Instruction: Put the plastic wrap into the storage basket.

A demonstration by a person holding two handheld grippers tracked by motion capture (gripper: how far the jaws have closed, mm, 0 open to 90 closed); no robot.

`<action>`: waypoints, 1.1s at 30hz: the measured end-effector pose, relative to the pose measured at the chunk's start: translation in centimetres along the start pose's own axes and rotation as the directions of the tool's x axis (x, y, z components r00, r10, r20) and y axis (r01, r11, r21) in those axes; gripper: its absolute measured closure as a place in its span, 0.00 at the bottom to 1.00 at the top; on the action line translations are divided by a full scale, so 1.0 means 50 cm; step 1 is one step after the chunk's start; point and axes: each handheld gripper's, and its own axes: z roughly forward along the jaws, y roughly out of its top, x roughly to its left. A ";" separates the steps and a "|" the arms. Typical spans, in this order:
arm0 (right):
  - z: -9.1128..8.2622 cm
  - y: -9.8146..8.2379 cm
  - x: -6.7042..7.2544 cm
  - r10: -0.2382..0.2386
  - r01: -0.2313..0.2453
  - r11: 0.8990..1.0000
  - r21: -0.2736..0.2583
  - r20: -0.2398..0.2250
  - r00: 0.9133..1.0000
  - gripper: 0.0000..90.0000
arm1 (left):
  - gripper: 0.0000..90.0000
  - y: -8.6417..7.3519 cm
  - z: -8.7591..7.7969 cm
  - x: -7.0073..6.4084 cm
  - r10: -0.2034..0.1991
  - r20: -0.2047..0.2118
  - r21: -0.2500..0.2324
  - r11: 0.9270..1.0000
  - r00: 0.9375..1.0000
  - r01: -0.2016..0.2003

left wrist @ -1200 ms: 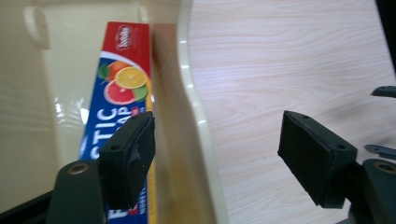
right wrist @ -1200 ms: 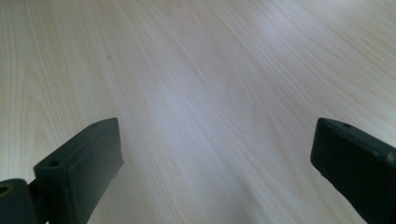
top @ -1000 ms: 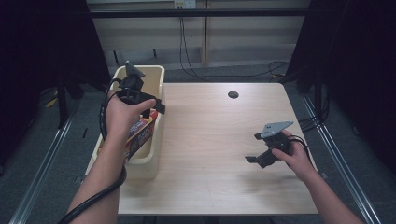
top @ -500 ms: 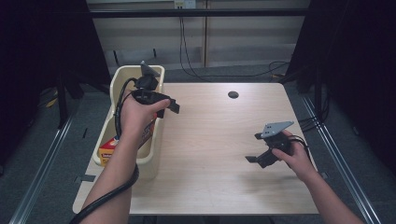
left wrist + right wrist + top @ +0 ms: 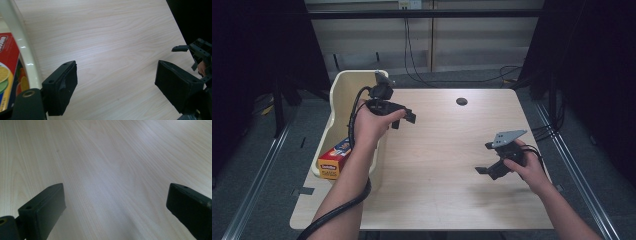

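- High view: the left hand [image 5: 371, 122] is raised over the table's left part, just beside the rim of the cream bin [image 5: 343, 84], forearm coming up from the bottom edge with its cable looped below the wrist.
- The left gripper [image 5: 404, 119] points toward the table's middle; its jaws have just been opening and stand spread with nothing between them, bare wood showing through the gap in the left gripper view.
- The orange box [image 5: 335, 159] lies in the near end of the bin, one end poking above the rim; in the left gripper view its printed face [image 5: 7, 67] sits behind the bin's pale wall [image 5: 22, 47], apart from the jaws.
- The right hand [image 5: 526, 167] rests low over the table's right part, well apart from the bin.
- The right gripper [image 5: 484, 159] faces left across the table [image 5: 452, 145]; jaws wide apart and empty, though whether it touches the wood is hard to tell.
- A small dark round hole [image 5: 461, 101] sits near the far edge.
- Cables trail on the floor beyond the table.
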 end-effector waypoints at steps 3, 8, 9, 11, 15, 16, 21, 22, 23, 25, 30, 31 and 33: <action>0.001 0.000 0.000 -0.001 0.001 1.000 0.000 -0.002 1.000 0.02 | 0.19 -0.001 0.010 -0.006 0.004 0.011 0.001 1.000 1.000 -0.004; 0.000 0.000 0.000 -0.003 0.003 1.000 -0.001 -0.006 1.000 0.02 | 0.19 -0.003 0.028 -0.013 0.021 0.027 0.011 1.000 0.999 -0.021; 0.000 0.000 0.000 -0.005 0.005 1.000 -0.002 -0.004 1.000 0.02 | 0.19 -0.003 0.031 -0.014 0.019 0.029 0.009 1.000 0.999 -0.019; 0.000 0.000 0.000 -0.003 0.003 1.000 -0.001 -0.001 1.000 0.02 | 0.19 -0.005 0.036 -0.015 0.025 0.035 0.010 1.000 0.999 -0.025; 0.001 -0.001 0.001 -0.004 0.004 1.000 0.000 0.001 1.000 0.02 | 0.19 -0.009 0.046 -0.015 0.032 0.041 0.003 0.999 0.999 -0.032; 0.001 -0.001 0.001 -0.006 0.006 1.000 0.001 0.001 1.000 0.02 | 0.19 -0.010 0.049 -0.016 0.030 0.044 0.003 1.000 0.999 -0.030; 0.002 -0.001 0.002 -0.005 0.006 1.000 0.003 -0.002 1.000 0.02 | 0.18 -0.017 0.063 -0.017 0.034 0.048 0.002 0.999 0.998 -0.034; 0.003 -0.001 0.001 -0.006 0.006 1.000 0.004 -0.002 1.000 0.02 | 0.18 -0.018 0.067 -0.018 0.038 0.046 0.008 0.999 0.998 -0.038; 0.002 -0.001 0.002 -0.008 0.008 1.000 0.004 0.003 1.000 0.02 | 0.18 -0.019 0.070 -0.019 0.046 0.049 0.013 0.999 0.998 -0.047; 0.003 -0.001 0.002 -0.006 0.006 1.000 0.006 0.001 1.000 0.02 | 0.18 -0.022 0.077 -0.022 0.038 0.051 0.014 0.999 0.998 -0.039; 0.003 -0.001 0.003 -0.004 0.004 1.000 0.010 -0.002 1.000 0.02 | 0.18 -0.027 0.092 -0.027 0.044 0.059 0.018 0.999 0.997 -0.046; 0.002 -0.001 0.003 -0.003 0.003 1.000 0.009 0.000 1.000 0.02 | 0.18 -0.028 0.094 -0.028 0.043 0.057 0.023 0.999 0.997 -0.044; 0.002 -0.001 0.002 -0.004 0.004 1.000 0.008 -0.001 1.000 0.02 | 0.18 -0.030 0.099 -0.029 0.045 0.063 0.023 0.999 0.997 -0.047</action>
